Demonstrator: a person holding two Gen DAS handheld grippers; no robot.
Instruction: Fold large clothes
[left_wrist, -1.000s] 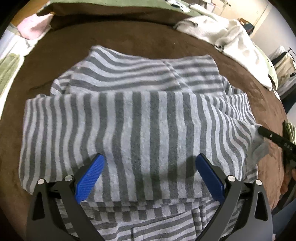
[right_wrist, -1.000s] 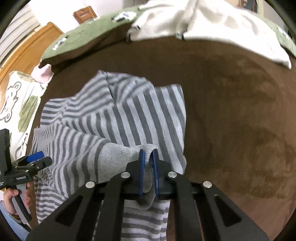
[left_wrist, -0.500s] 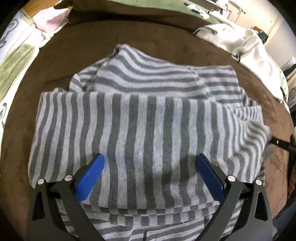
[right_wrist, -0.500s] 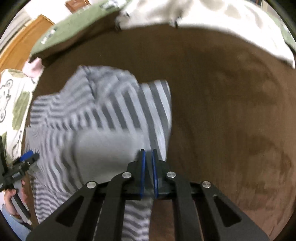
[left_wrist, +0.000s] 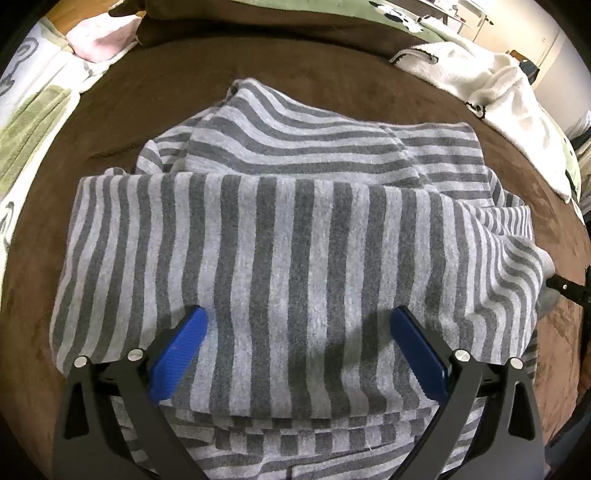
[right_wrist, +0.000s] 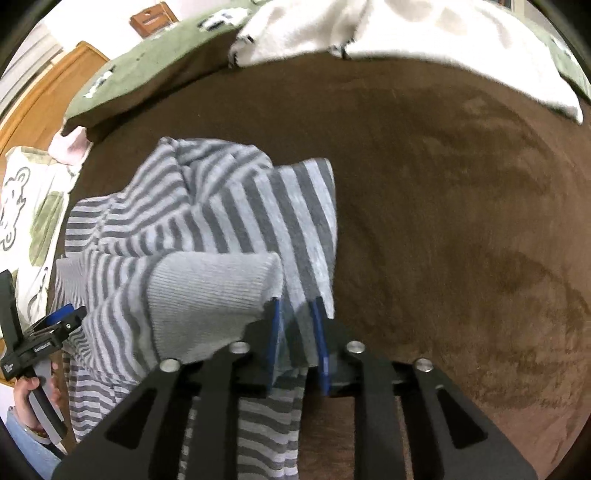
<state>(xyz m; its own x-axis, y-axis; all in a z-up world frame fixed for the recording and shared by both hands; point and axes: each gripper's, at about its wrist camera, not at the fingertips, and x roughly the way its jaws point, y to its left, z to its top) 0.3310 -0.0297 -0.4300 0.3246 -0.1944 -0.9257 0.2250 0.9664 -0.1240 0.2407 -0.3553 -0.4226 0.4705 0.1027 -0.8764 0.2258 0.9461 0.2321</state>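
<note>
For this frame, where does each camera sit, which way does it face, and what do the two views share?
Left wrist: on the left gripper, looking forward and down over the striped garment on the brown blanket; its wide-open blue fingers frame the view.
Right wrist: on the right gripper, facing the garment's right edge and grey cuff; its fingers stand slightly apart with fabric between them, and the person's hand shows at far left.
Shared: garment, blanket, white towel, left gripper.

Grey-and-white striped garment (left_wrist: 288, 258) lay partly folded on the brown bed (right_wrist: 461, 221), one panel doubled over w/ stripes running crosswise to the layer beneath. Its plain grey ribbed cuff (right_wrist: 210, 295) was turned up at the right edge.
</note>
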